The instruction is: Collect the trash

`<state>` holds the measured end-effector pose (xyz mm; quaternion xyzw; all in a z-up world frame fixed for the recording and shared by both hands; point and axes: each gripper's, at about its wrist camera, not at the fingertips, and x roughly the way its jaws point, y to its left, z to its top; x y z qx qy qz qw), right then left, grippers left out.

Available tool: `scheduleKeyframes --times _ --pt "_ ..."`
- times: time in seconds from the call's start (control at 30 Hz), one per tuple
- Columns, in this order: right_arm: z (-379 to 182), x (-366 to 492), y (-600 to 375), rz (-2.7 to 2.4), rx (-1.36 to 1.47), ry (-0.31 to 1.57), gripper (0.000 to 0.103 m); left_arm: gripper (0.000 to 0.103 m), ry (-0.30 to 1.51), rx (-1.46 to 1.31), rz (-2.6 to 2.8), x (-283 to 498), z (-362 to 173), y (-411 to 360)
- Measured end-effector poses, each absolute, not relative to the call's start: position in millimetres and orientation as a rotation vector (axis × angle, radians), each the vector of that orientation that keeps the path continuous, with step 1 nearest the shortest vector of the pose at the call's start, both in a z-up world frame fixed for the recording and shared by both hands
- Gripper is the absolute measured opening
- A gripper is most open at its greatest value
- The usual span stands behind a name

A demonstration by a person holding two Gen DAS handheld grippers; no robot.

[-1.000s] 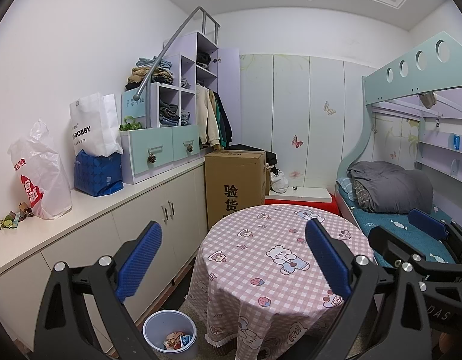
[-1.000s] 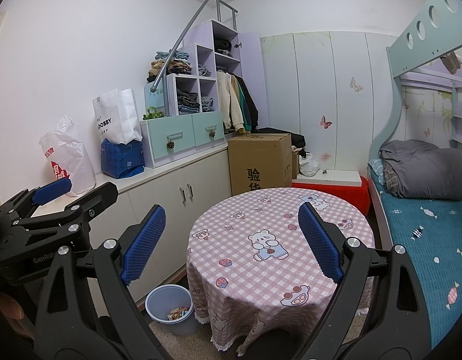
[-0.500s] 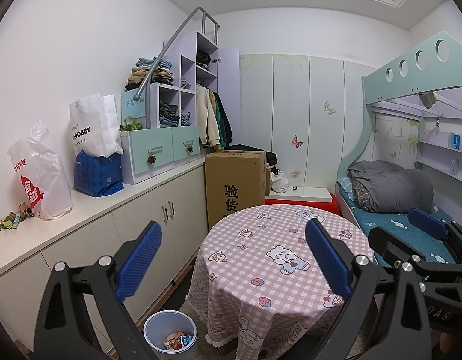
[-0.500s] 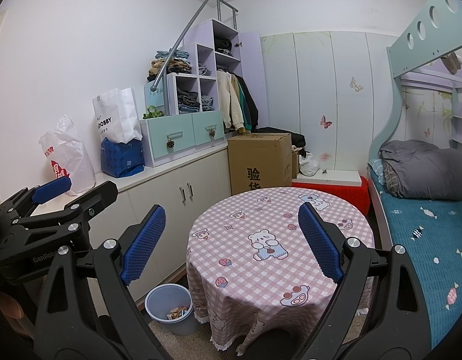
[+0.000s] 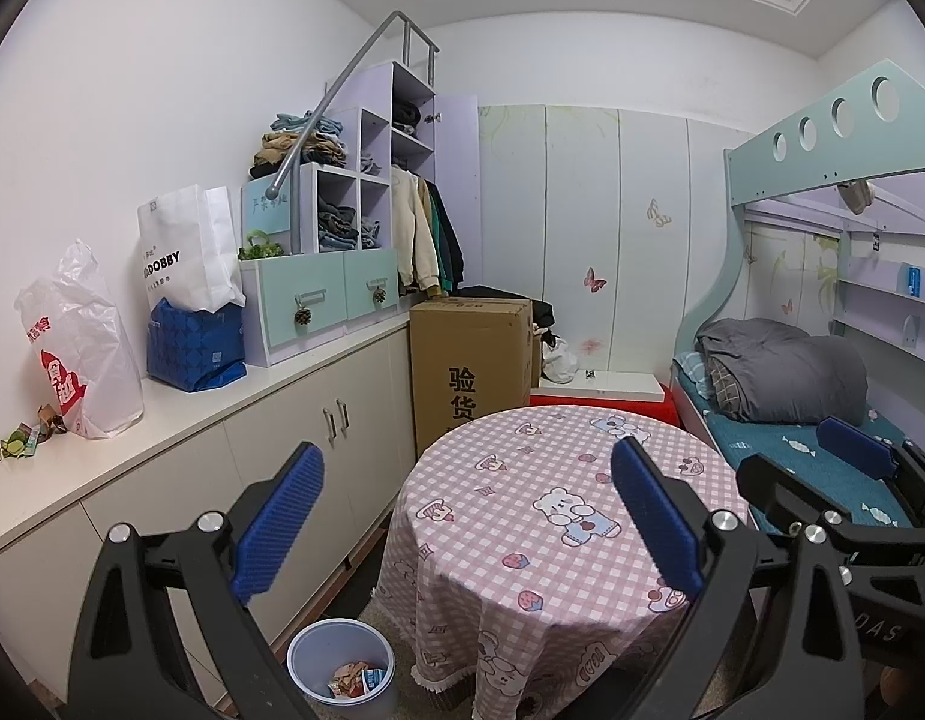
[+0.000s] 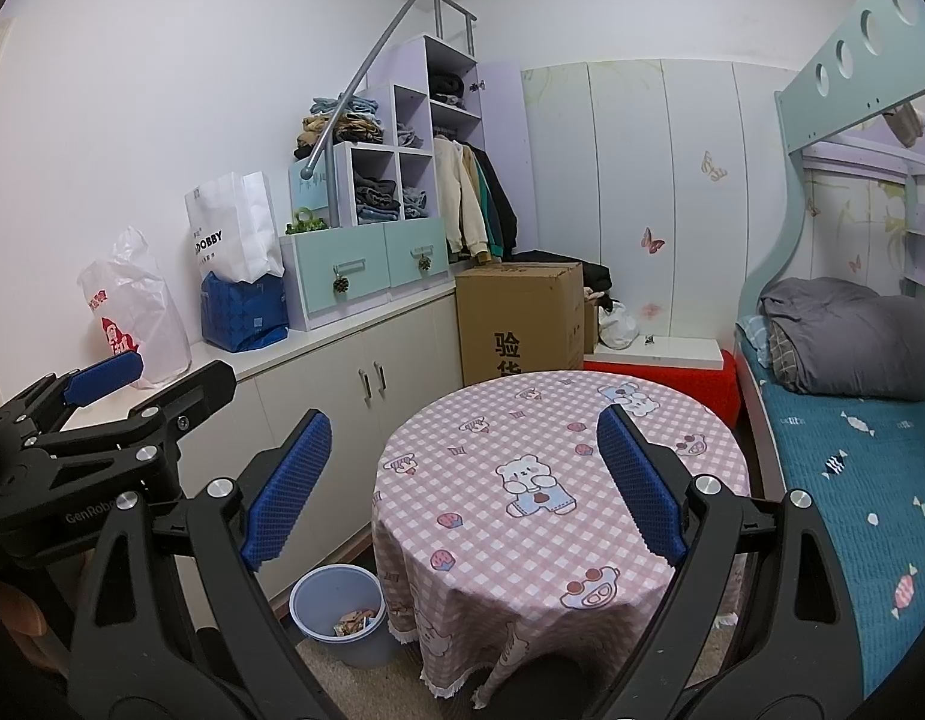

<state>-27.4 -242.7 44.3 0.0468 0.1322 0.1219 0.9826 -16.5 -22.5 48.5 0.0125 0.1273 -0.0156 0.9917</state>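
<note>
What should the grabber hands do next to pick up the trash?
Probably swing the left gripper left toward the scraps of wrappers on the counter beside the white plastic bag. Both grippers are open and empty, the table looks bare, and the bin below already holds trash.

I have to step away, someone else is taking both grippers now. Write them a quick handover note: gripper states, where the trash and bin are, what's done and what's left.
Left gripper: open, holding nothing, raised in front of the round table.
Right gripper: open, holding nothing, beside the left one.
Bin: on the floor between the cabinet and the table, already with some wrappers in it.
Loose scraps: on the counter at the far left, next to the white plastic bag.
No trash shows on the table top.
Left to do: pick up the counter scraps and drop them in the bin.
</note>
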Motion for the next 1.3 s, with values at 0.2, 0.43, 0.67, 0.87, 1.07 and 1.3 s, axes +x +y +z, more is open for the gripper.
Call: scheduleKeyframes --times 0.2,0.43,0.67,0.87,1.07,1.3 --pt "42 -28 -245 0.246 0.094 0.269 0.089 0.095 0.258 0.027 -0.035 -16 46 -20" --pt "41 -27 -248 0.248 0.093 0.275 0.089 0.095 0.26 0.027 -0.035 -15 45 -19" --pt "41 -26 -249 0.25 0.09 0.28 0.089 0.095 0.264 0.029 -0.039 -15 42 -16" --pt "41 -24 -248 0.251 0.088 0.285 0.089 0.095 0.265 0.029 -0.039 -14 42 -16" --pt "40 -22 -248 0.253 0.086 0.29 0.089 0.095 0.267 0.03 -0.041 -14 40 -14" --pt "39 -23 -249 0.253 0.086 0.291 0.089 0.095 0.269 0.03 -0.042 -14 38 -12"
